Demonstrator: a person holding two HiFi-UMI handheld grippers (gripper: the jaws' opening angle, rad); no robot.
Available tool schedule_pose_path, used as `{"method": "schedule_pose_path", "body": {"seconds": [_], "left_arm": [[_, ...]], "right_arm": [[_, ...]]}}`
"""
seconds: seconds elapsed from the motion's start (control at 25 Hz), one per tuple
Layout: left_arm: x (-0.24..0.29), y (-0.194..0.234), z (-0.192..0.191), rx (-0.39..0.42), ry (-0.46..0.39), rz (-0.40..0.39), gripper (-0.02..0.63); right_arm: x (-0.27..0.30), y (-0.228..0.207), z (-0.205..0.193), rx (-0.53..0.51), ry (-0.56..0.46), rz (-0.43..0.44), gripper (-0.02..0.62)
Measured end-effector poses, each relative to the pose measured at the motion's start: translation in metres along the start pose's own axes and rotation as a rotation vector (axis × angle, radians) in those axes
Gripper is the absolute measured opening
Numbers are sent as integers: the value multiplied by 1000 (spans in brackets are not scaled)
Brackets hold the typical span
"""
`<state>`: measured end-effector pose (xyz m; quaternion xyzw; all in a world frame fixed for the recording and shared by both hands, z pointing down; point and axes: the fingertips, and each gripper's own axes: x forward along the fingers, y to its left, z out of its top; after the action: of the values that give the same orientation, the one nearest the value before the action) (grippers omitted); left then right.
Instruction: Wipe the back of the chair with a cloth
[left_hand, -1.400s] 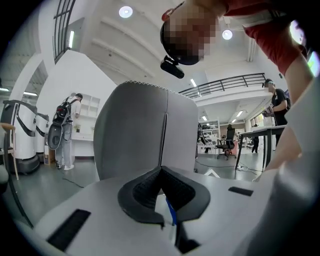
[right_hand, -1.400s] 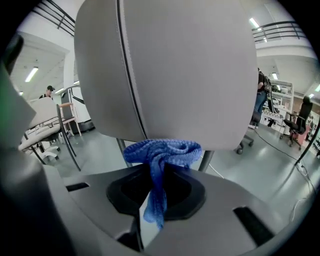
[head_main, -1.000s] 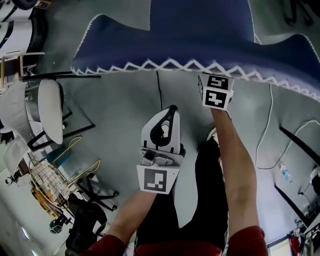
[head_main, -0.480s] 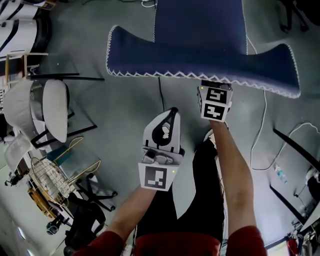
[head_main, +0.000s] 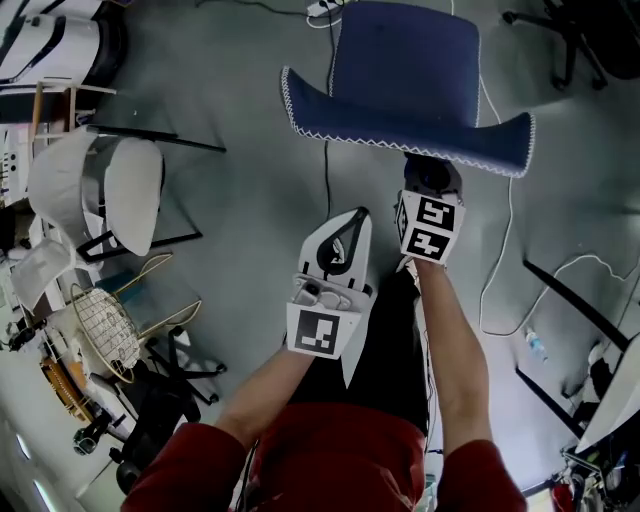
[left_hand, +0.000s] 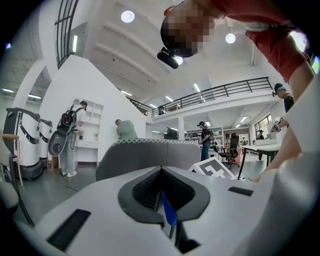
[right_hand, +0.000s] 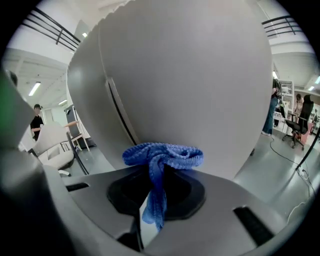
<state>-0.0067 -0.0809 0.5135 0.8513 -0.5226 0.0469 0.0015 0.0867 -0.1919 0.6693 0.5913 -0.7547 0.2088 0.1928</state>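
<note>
The chair (head_main: 410, 85) stands at the far side of the grey floor (head_main: 250, 200), straight ahead of you. From above it shows a blue padded top with white zigzag stitching along its near edge. In the right gripper view its smooth grey back shell (right_hand: 190, 75) fills nearly everything, very near the jaws. Both your forearms reach forward out of red sleeves. The right one stretches straight and farther out, while the left is bent and held nearer you, just left of it. Your right gripper (head_main: 432, 182) sits at the chair's near edge, partly tucked beneath the stitched rim, marker cube facing up. Your left gripper (head_main: 350, 218) hovers short of the chair, apart from it, jaws pressed together to a point. The right jaws pinch the blue cloth (right_hand: 161, 156), which bunches above them just in front of the shell; whether it touches cannot be told.
</note>
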Motion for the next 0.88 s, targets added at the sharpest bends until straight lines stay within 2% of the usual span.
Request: {"method": "schedule_pose_path", "body": {"seconds": [0.2,0.32,0.56,0.88], "left_arm": [[-15,0,36,-7,13,0,14],[-24,0,58,29,12,-12,14],[-24,4,109,85,-41,-12,14],[-33,8,126,62,-14,3,14]], "right_arm": [[-46,12,39,-17,-20,9,63],[-70,20,55,-65,-9,15,63],[-105,28,92,-87,-5,34,63],[-129,31,115,-108,-23,56,63]]}}
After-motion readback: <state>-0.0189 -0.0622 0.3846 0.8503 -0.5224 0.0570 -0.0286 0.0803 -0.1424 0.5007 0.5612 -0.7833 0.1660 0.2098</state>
